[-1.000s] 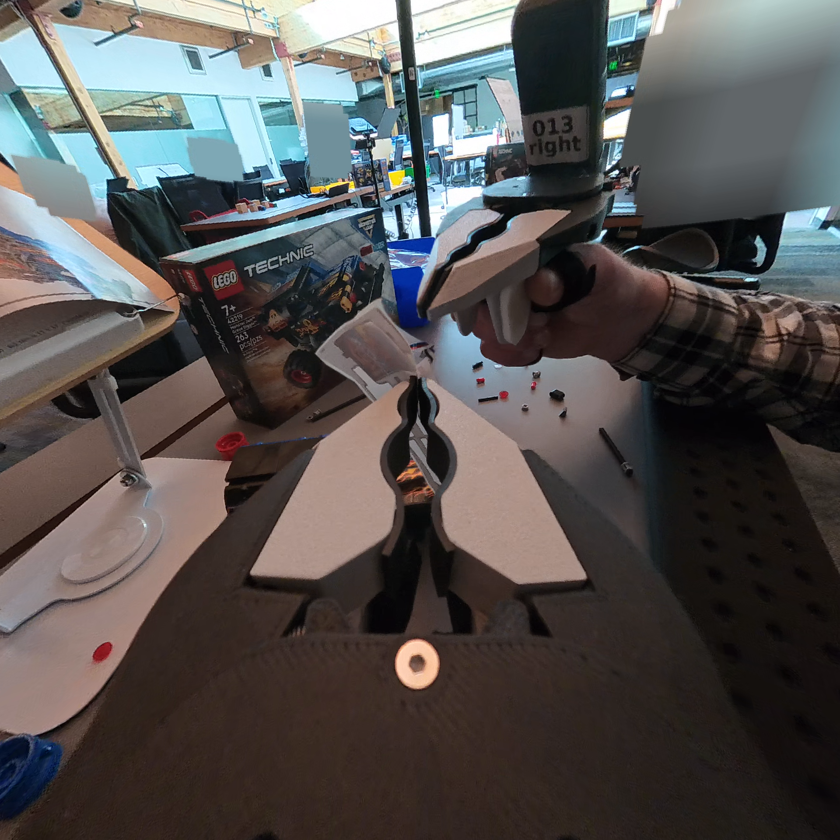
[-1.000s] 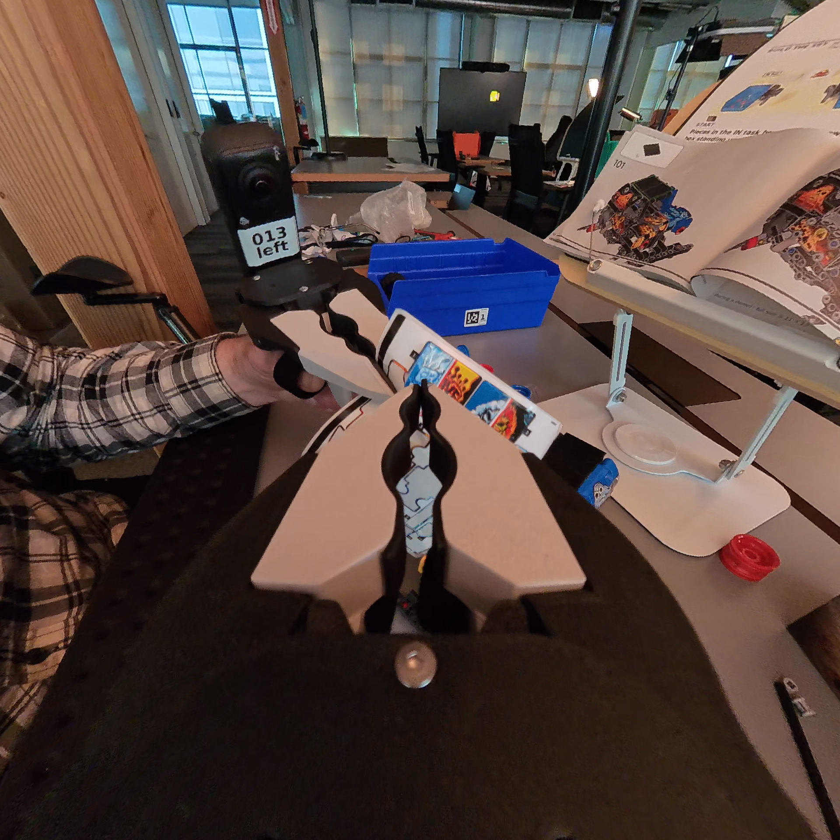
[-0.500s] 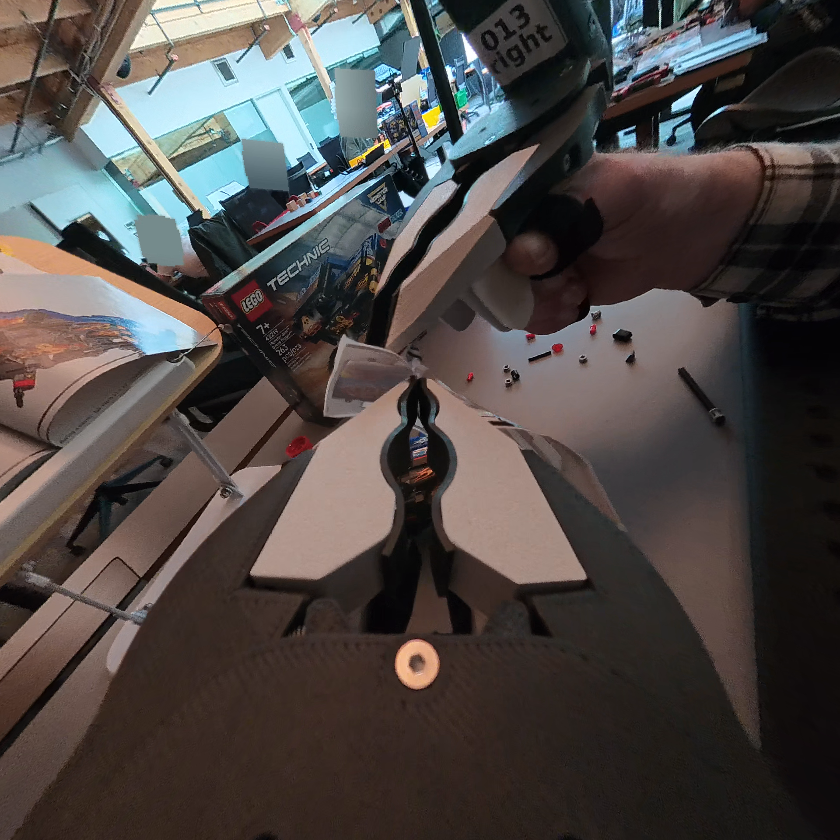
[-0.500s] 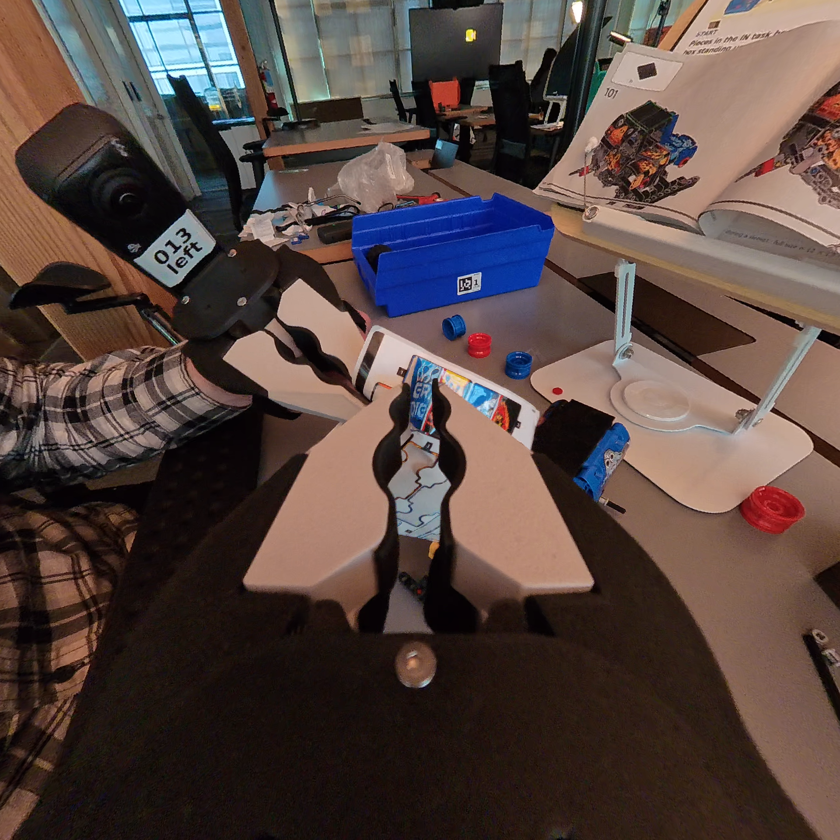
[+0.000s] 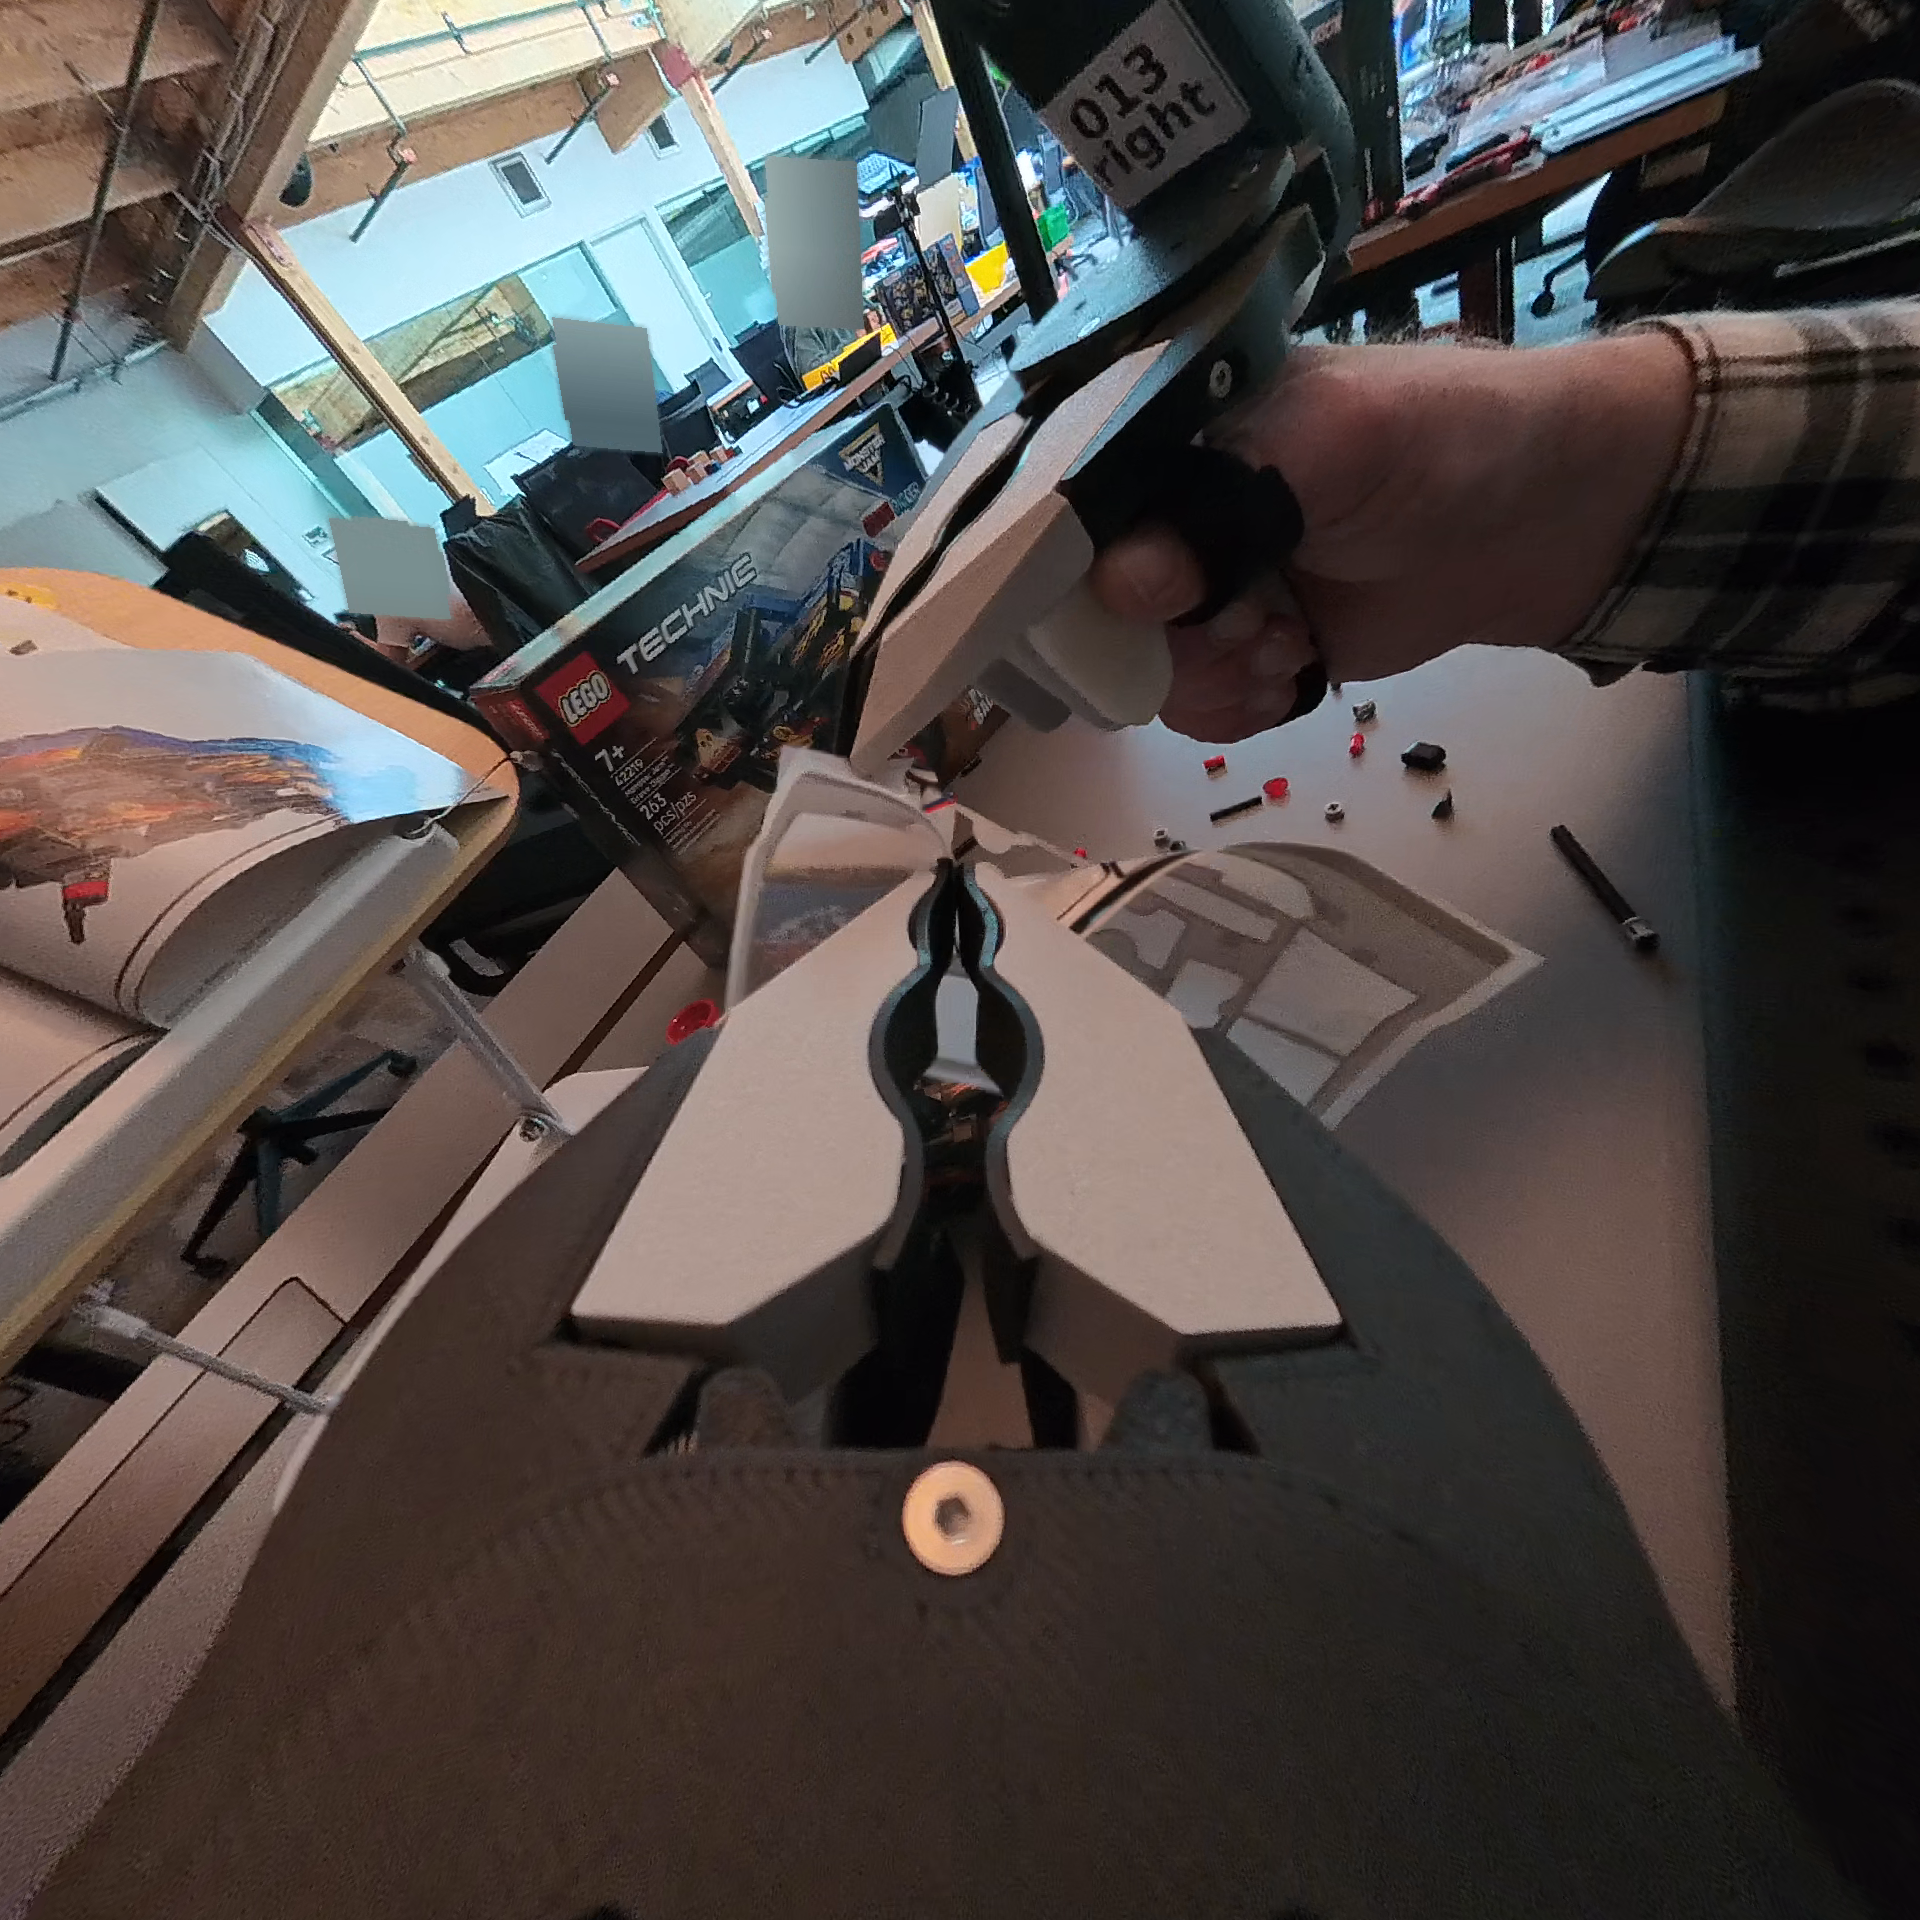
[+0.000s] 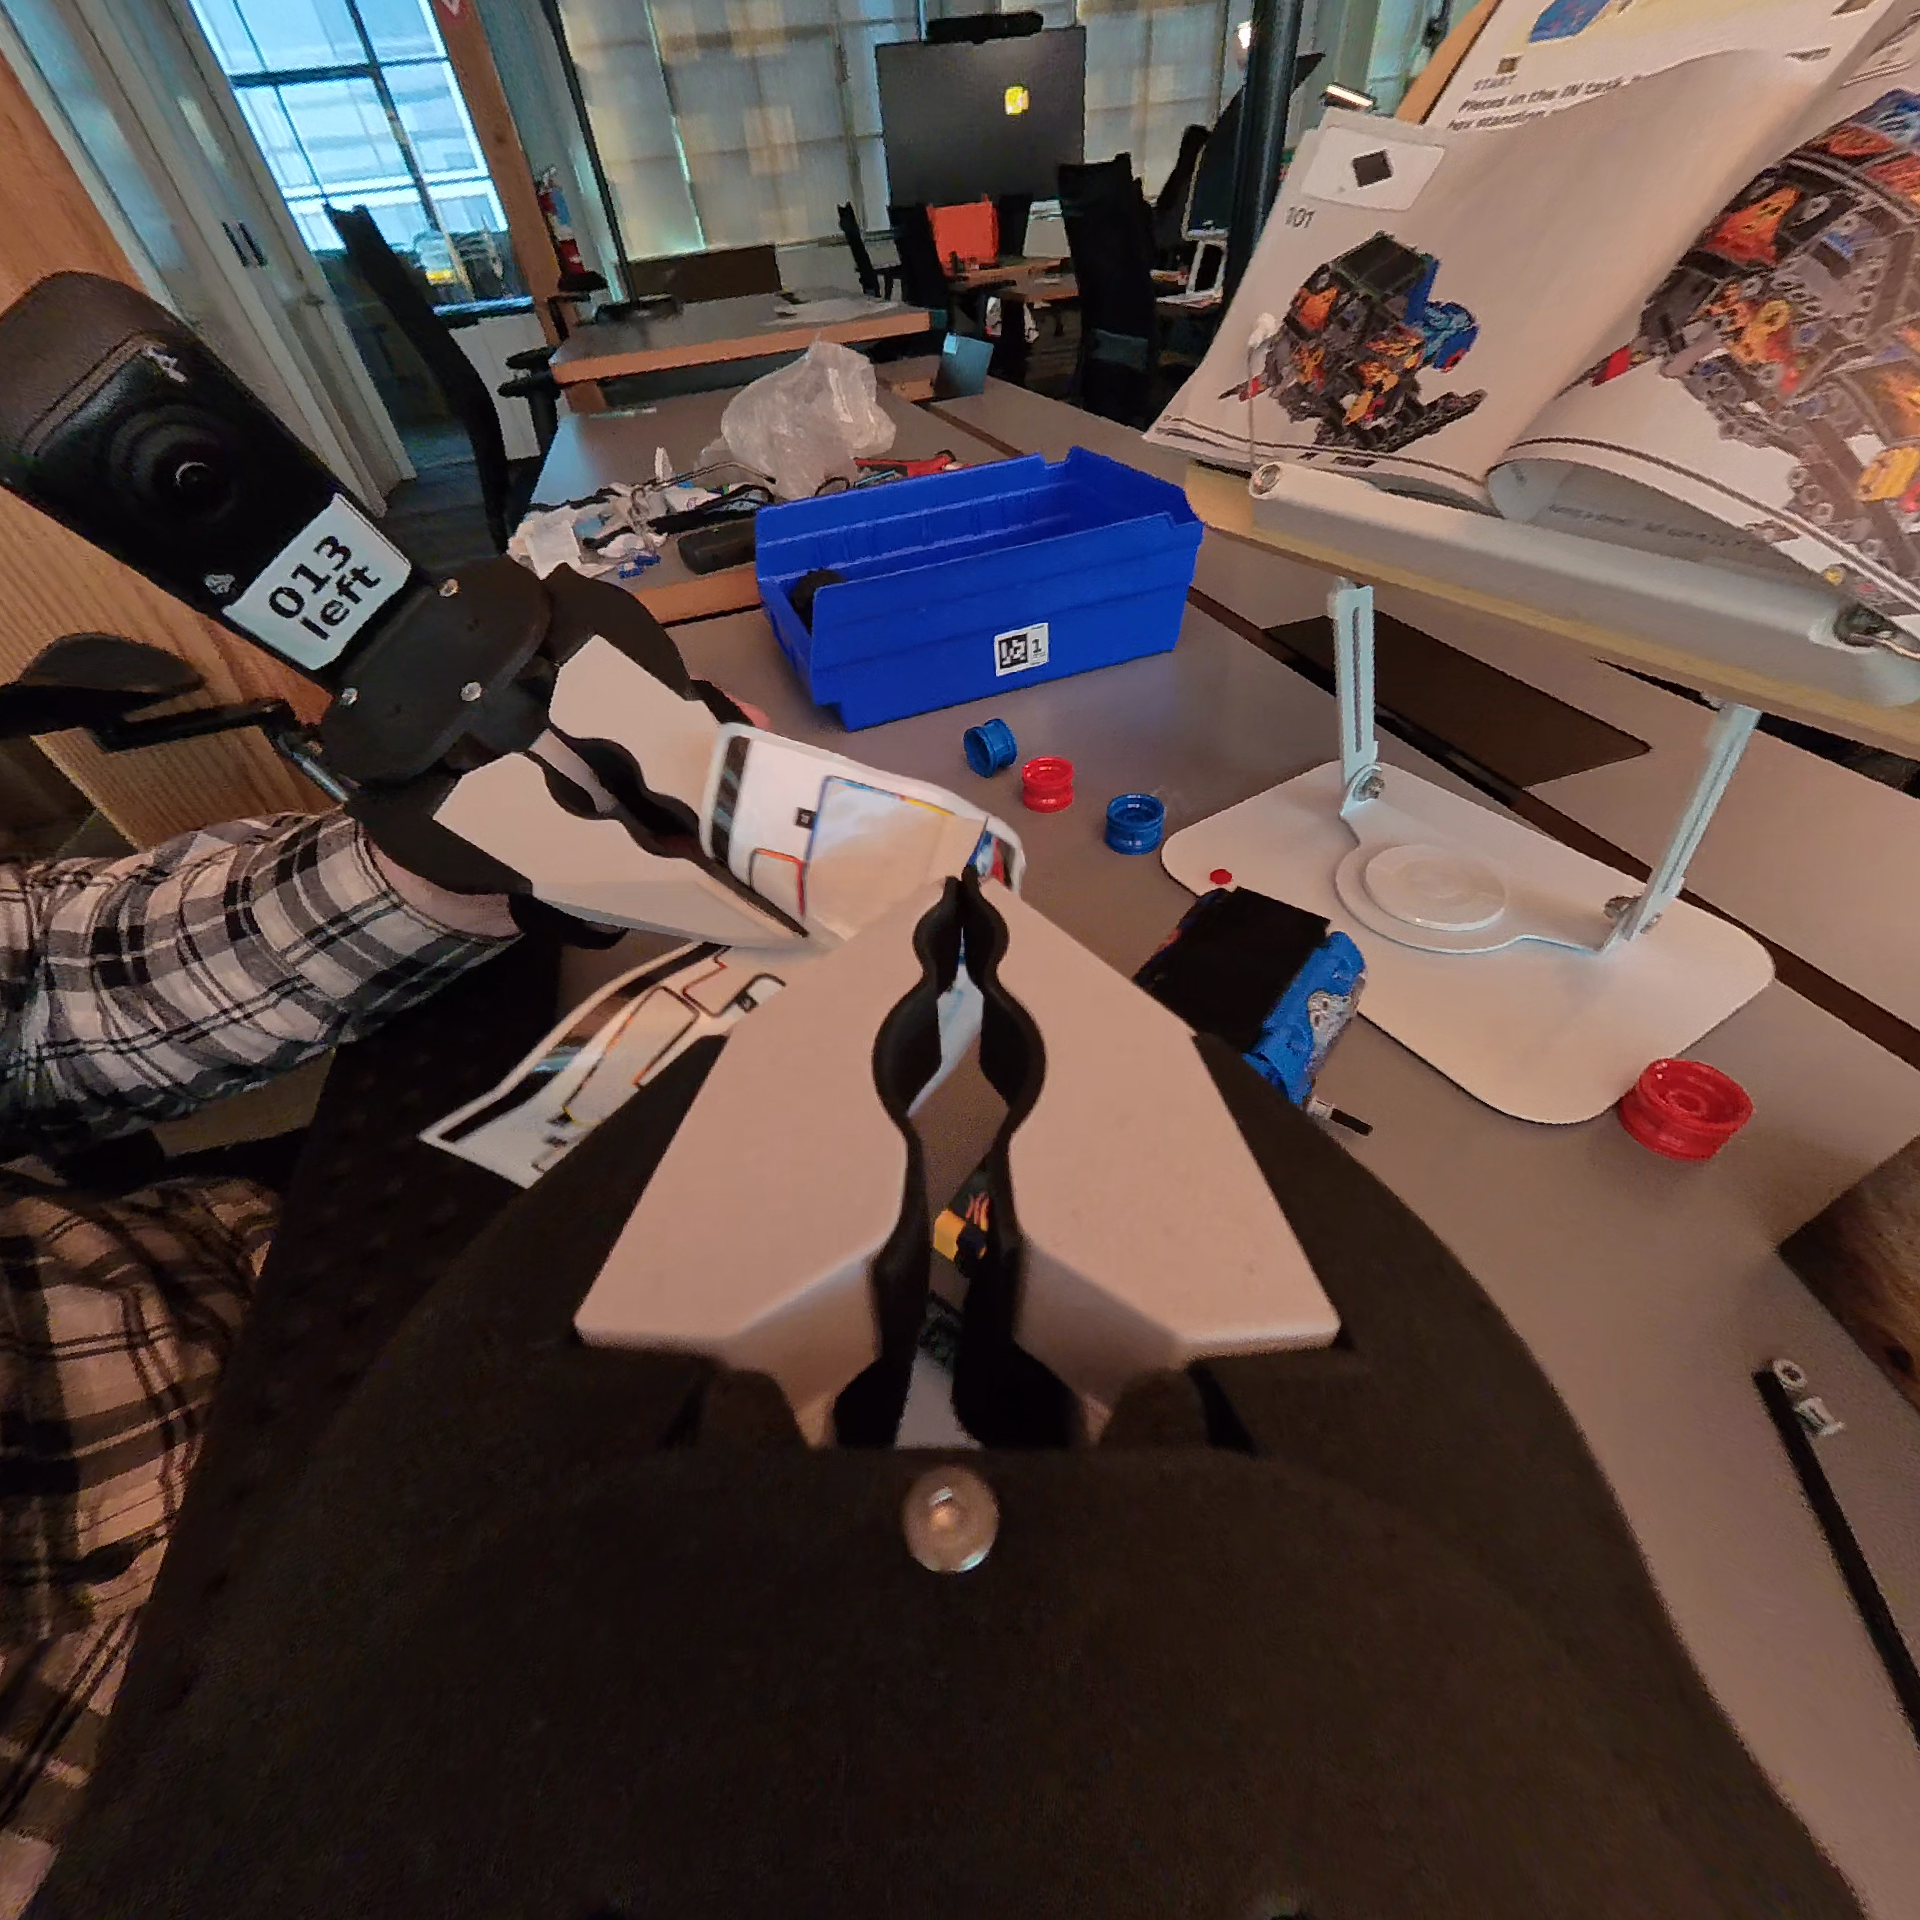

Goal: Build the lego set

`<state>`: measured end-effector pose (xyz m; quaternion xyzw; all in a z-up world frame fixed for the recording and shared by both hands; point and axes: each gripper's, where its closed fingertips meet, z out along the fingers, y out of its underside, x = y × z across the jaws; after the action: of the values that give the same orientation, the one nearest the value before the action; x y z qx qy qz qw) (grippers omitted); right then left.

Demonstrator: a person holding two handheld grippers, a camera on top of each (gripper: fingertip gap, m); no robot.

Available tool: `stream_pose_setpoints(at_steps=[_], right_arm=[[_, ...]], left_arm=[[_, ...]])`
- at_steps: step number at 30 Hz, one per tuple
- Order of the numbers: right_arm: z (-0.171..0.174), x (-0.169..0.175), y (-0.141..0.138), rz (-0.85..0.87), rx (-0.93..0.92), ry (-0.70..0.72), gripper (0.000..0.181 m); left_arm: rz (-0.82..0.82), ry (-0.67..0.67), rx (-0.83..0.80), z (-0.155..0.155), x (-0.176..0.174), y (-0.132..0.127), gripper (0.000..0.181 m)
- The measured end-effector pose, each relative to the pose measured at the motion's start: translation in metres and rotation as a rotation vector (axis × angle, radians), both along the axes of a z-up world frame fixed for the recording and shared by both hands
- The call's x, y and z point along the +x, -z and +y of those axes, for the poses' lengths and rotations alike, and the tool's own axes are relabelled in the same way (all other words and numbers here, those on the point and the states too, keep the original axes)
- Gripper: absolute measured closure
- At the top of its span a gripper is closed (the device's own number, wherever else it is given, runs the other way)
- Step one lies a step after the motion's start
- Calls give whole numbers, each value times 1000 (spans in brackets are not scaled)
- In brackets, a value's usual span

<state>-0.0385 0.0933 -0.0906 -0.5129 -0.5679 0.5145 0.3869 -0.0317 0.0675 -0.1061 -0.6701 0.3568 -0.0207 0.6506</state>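
A white sticker sheet (image 6: 831, 831) with outlined cut-outs is held between both grippers above the grey table. My left gripper (image 5: 956, 883) is shut on the sheet (image 5: 831, 873), whose loose end (image 5: 1299, 966) curves down to the right. It also shows in the right wrist view (image 6: 790, 925). My right gripper (image 6: 961, 894) is shut on the sheet's curled far edge and comes in from above in the left wrist view (image 5: 868, 758). A partly built blue and black model (image 6: 1288, 987) lies just right of my right gripper.
A blue bin (image 6: 977, 582) stands behind. Blue and red wheel hubs (image 6: 1047, 781) and a larger red one (image 6: 1683, 1107) lie near the white book stand (image 6: 1455, 935) holding the open manual (image 6: 1558, 312). The set's box (image 5: 707, 707), small loose parts (image 5: 1299, 790) and a black axle (image 5: 1600, 883) are on the table.
Both grippers have tilted and drawn close together. The sheet has bent and curled between them, and its coloured stickers have turned out of sight. Both stay shut.
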Motion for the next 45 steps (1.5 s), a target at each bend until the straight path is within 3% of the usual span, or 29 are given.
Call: stream_pose_setpoints(at_steps=[14, 21, 29, 36, 39, 45], right_arm=[[11, 4, -9, 72, -68, 20, 181], [11, -1, -6, 54, -6, 68, 181], [20, 2, -11, 87, -19, 133, 181], [35, 3, -10, 87, 23, 252, 181], [39, 9, -15, 132, -16, 237, 181], [27, 11, -27, 225, -98, 93, 181]], left_arm=[[-221, 26, -8, -9, -17, -17, 181], [-259, -5, 37, -10, -26, -27, 181], [-110, -116, 130, -9, -24, -29, 181], [96, -150, 238, -17, 11, -29, 181], [191, -132, 222, -21, 27, -20, 181], [-105, -91, 31, -25, 7, -14, 181]])
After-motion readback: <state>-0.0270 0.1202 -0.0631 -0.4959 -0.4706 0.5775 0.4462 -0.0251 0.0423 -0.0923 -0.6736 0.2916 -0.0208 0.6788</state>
